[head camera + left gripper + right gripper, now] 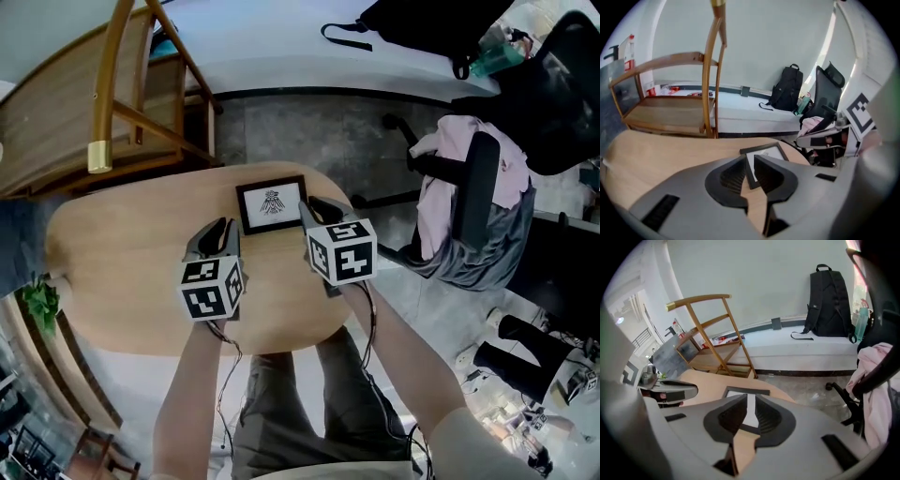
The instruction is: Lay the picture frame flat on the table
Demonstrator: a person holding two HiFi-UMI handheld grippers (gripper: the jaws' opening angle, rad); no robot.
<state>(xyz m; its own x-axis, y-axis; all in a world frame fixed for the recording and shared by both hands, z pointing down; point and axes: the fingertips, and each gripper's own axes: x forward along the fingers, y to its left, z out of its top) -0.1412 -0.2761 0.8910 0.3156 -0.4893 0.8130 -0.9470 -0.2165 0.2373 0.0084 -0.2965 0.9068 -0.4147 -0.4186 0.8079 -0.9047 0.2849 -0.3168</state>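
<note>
Flat on its back, print upward, just above centre in the head view, close to the upper rim of the wooden table (122, 272): the picture frame (270, 206). Posted at its lower-left and lower-right corners, left gripper (222, 234) and right gripper (314, 214), jaws of both parted a sliver and gripping nothing. Held beside rather than on it, probably with the laying-down already complete.

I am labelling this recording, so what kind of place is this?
Probably an office or workroom: an office chair draped with clothes, a backpack on a low ledge, and a small wooden table.
</note>
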